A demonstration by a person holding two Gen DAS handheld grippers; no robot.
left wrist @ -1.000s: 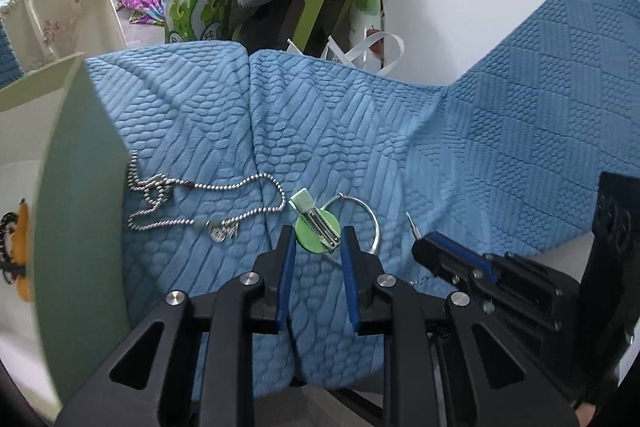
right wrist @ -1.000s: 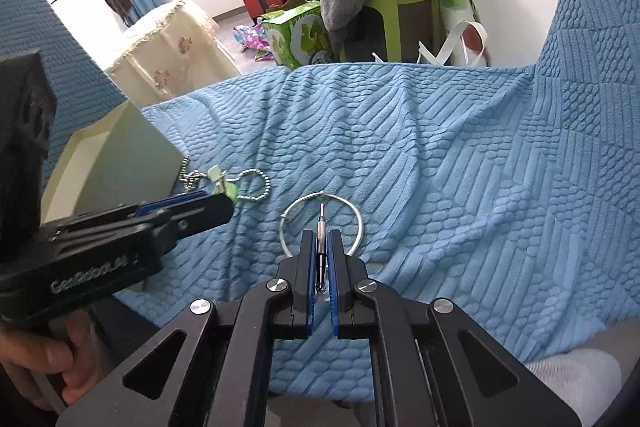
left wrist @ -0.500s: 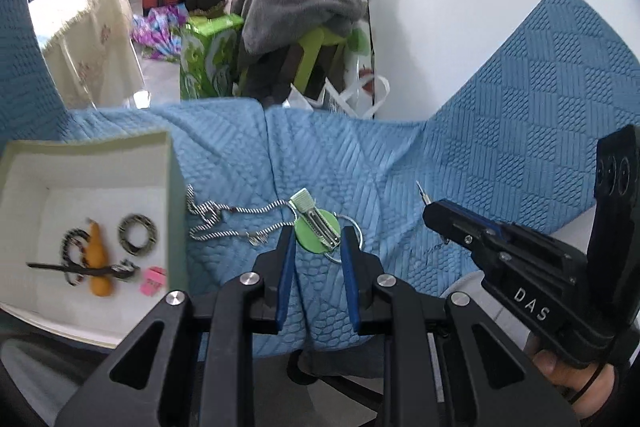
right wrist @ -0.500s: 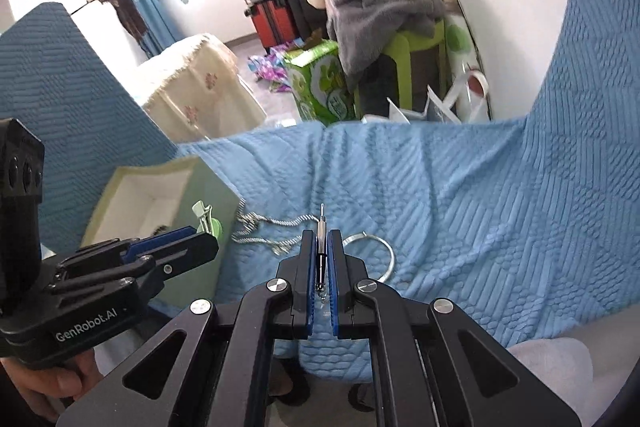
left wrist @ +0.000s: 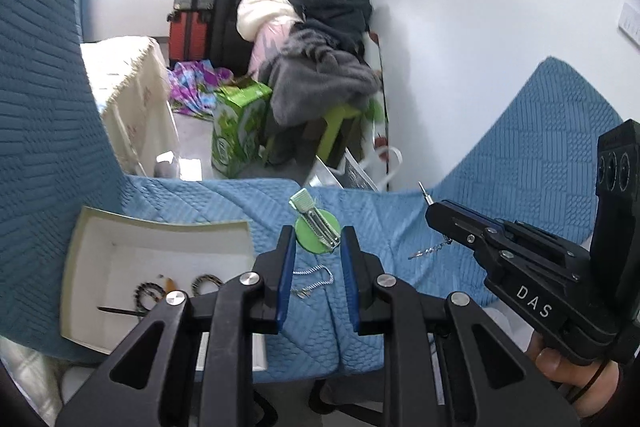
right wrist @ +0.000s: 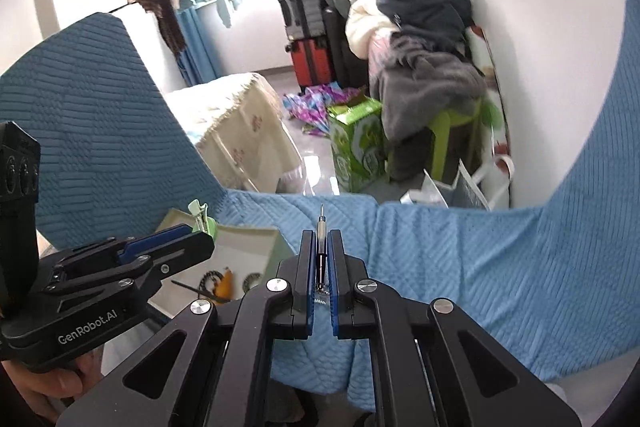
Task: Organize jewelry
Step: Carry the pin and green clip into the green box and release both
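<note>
The left gripper is clamped on a green hair clip: a round green disc with a silver metal spring bar across it and a pale green ribbed tab at its far end. The clip is held up in the air above the blue cover. The right gripper has its jaws pressed together on a thin silver pin with a dark barrel, whose pointed tip sticks out past the fingertips; a short twisted silver chain hangs under it.

A ball chain lies on the cover below the left gripper. A pale green box with a white inside sits at the cover's near left edge, and holds two dark bead rings, an orange piece and a dark stick.

"DAS" is printed on the right gripper's body in the left view; "GenRobot.AI" on the left gripper's body in the right view.

The cover is quilted blue fabric with stitched patterns, rising at both sides. Beyond its far edge stand a green carton, a lime stool piled with grey clothes, red and grey suitcases, a cream-draped table, a white wall and hanging clothes by a window.
</note>
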